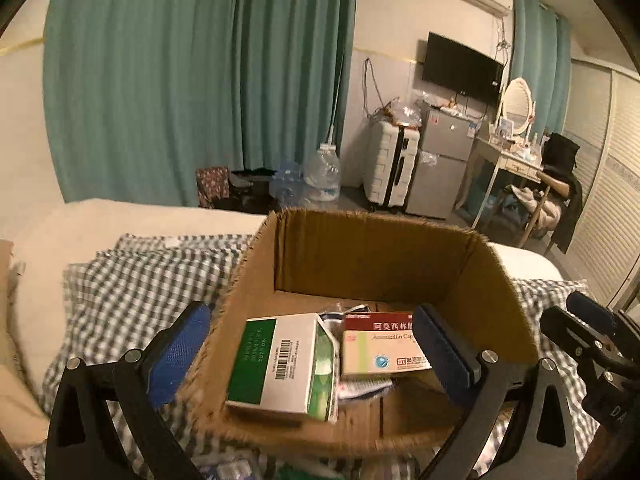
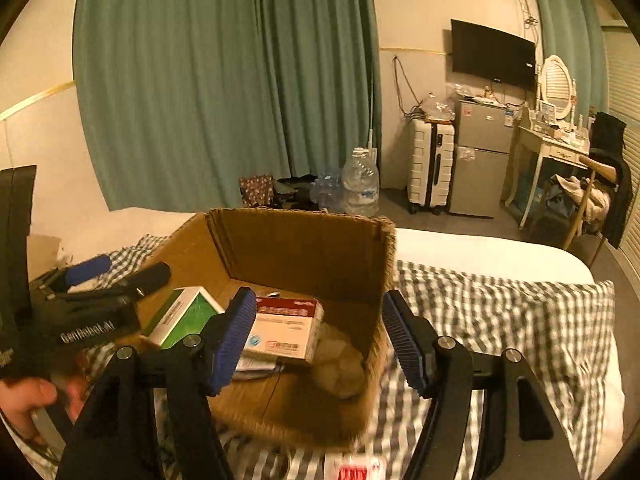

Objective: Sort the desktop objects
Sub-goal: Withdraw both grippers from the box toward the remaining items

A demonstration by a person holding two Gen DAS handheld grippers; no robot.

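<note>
Left wrist view: left gripper (image 1: 312, 356) spread at its widest over the near rim of the cardboard box (image 1: 504, 292); nothing between its blue pads, no contact seen.
Left pad positions: one pad hangs outside the box's left wall, the other inside, near the right wall.
Right gripper: (image 2: 320, 336) part open, empty; one pad inside the box, the other outside its right wall.
Support: the box sits on a checked blanket (image 2: 500, 320) on a bed, near its front edge.
Box contents, near: green-and-white carton (image 1: 280, 364) lies tilted at the near left of the box floor, long axis running away from the camera.
Box contents, beyond: red-and-white medicine carton (image 1: 380, 344) lies flat just right of it, long axis across the box; the two appear to touch, with flat packets under them.
Loose items: a red-printed packet (image 2: 356, 472) lies on the blanket at the bottom edge of the right wrist view, outside the box.
Key relation: that packet lies below and behind the right gripper's pads, on the near side of the box; the right hand is judged the nearer.
Judgement: both cartons count as sorted; the next pick calls for drawing back from the box.
Risk: a pad straddling the wall may snag the rim.
</note>
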